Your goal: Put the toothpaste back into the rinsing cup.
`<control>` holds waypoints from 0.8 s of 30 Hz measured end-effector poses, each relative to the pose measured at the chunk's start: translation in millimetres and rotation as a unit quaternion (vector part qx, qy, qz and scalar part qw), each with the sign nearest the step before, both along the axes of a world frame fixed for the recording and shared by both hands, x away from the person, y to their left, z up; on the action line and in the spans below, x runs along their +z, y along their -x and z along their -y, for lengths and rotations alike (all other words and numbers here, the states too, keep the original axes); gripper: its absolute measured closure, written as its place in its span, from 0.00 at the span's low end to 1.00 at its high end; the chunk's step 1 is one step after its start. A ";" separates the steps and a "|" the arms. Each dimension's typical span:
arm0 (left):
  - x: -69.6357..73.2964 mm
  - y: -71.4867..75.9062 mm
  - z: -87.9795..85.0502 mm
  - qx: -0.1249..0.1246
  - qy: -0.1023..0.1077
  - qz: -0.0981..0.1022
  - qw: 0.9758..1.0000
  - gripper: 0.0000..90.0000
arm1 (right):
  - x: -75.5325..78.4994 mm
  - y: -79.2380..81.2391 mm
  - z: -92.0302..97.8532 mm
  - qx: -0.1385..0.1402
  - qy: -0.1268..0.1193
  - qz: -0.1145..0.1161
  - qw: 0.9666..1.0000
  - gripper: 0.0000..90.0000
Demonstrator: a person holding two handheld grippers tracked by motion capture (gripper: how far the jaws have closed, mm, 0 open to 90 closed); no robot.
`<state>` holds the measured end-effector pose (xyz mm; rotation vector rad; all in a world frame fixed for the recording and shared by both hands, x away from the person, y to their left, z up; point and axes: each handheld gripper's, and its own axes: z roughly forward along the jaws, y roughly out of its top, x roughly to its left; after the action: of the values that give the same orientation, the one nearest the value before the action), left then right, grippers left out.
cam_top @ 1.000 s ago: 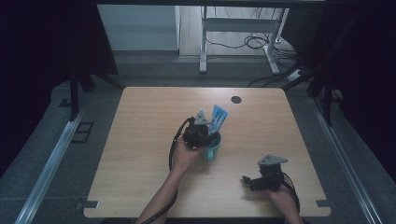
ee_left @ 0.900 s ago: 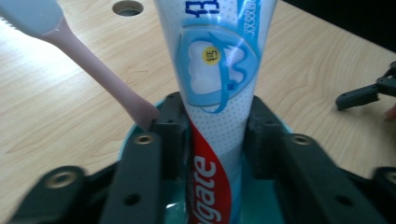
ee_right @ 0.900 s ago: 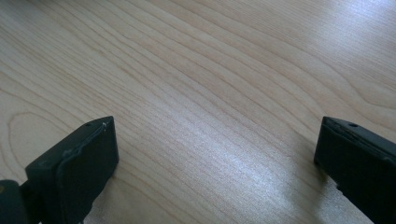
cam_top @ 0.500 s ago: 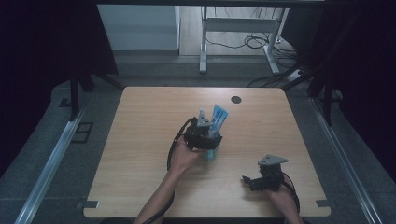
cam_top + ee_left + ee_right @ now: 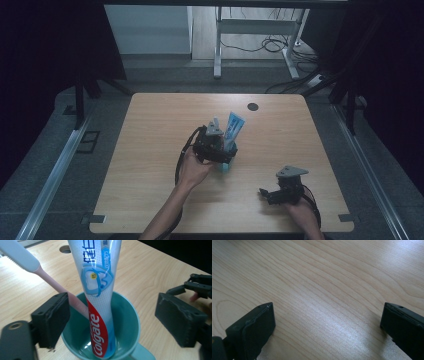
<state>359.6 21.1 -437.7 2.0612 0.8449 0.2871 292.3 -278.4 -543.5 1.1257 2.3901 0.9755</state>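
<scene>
Both tongs standing open, one at mid-counter, one at the near right

The left tongs are being held in the person's left hand, whose bare forearm is reaching in from the bottom edge and angling up to the right; their jaws have just been opening and are now standing wide apart, the pads pressing on nothing. The right tongs are lying low in the right hand near the bottom right, pointing leftward, their jaws also spread wide with only bare counter showing between them.
</scene>
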 end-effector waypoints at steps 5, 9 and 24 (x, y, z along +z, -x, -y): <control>2.2 3.5 -6.6 -0.001 -0.008 -0.003 1.000 0.08 | 0.0 0.0 0.0 0.000 0.001 0.001 1.000 0.00; 3.2 6.6 -11.8 0.000 -0.015 0.003 1.000 0.04 | 0.0 0.0 0.0 0.000 0.001 0.001 1.000 0.00; -2.1 17.0 -32.2 0.016 -0.013 0.011 1.000 0.00 | 0.0 0.0 0.0 0.000 0.001 0.001 1.000 0.00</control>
<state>342.6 53.4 -439.7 2.0670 0.8649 0.3384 292.3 -278.4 -543.5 1.1236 2.3891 0.9738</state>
